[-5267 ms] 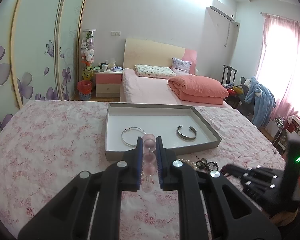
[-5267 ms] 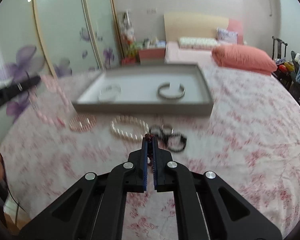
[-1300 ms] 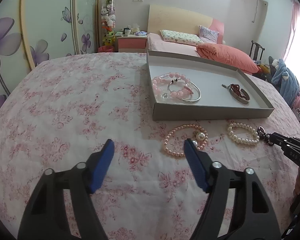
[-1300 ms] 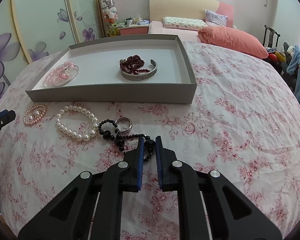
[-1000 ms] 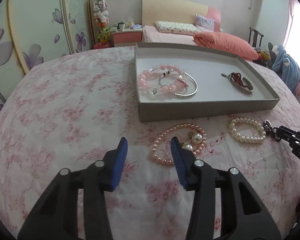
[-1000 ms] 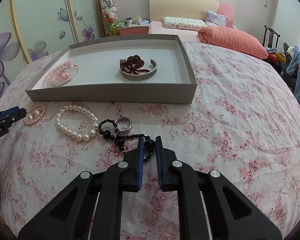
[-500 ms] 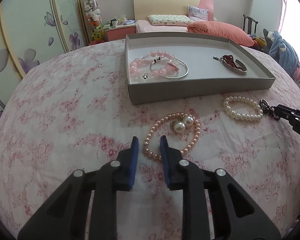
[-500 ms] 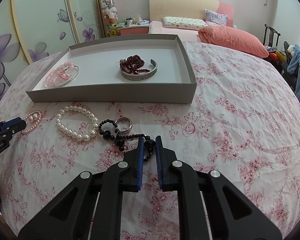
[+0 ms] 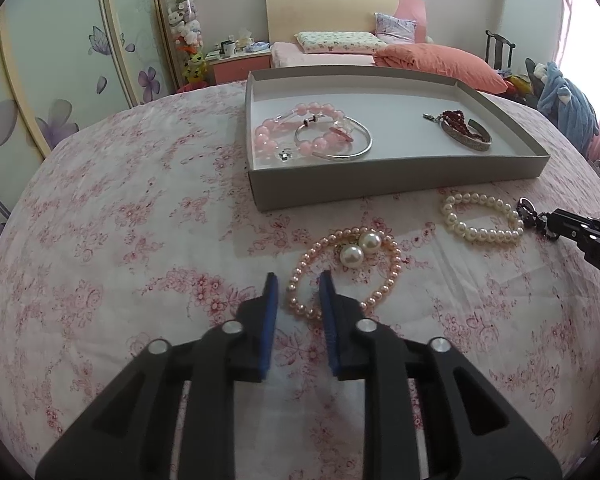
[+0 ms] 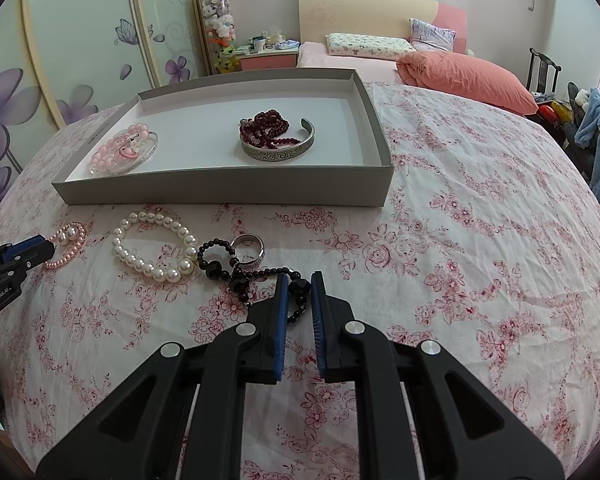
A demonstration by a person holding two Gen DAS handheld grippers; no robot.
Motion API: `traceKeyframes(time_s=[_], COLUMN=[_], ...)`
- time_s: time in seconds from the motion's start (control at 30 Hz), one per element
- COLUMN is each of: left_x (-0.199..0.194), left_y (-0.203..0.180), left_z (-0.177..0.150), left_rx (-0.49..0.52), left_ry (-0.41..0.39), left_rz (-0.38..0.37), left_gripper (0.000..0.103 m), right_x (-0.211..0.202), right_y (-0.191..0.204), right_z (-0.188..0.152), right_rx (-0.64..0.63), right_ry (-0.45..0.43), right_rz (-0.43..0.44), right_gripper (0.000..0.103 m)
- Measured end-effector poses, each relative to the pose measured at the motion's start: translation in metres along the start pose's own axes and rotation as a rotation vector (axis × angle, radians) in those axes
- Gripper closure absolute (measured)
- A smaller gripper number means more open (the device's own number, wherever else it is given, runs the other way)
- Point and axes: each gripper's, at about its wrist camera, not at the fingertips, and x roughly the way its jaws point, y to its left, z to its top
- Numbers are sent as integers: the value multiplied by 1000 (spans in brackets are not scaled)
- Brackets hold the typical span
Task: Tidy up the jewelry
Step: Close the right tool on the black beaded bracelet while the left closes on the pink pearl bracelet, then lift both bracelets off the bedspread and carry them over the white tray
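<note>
Jewelry partly fills my grey tray (image 10: 228, 190); outside its near wall on the floral cloth (image 10: 460, 240) lie a pink pearl bracelet (image 9: 342, 270), a white pearl bracelet (image 10: 156, 248) and a black bead string (image 10: 236, 266). My left gripper (image 9: 298, 290) is closing around the pink bracelet's near edge. My right gripper (image 10: 298, 286) is clenched on the black beads.
</note>
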Motion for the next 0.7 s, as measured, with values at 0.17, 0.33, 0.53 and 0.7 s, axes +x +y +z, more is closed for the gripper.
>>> traceKeyframes(time_s=[0.17, 0.33, 0.53, 0.7], left_x=[-3, -14, -29, -34], left_y=[-2, 2, 0, -8], left_z=[-2, 1, 12, 20], left_rx=[9, -16, -38, -48], left_ry=[-2, -43, -107, -136], left_rz=[-13, -51, -95, -132], left_gripper=[96, 97, 96, 97], right_x=[-1, -14, -33, -40], right_y=[-3, -5, 3, 8], right_z=[-1, -1, 11, 19], right_rx=[7, 39, 45, 60], right_ry=[-4, -60, -138, -180], right_rz=[12, 68, 128, 165], right_gripper=[91, 91, 91, 91])
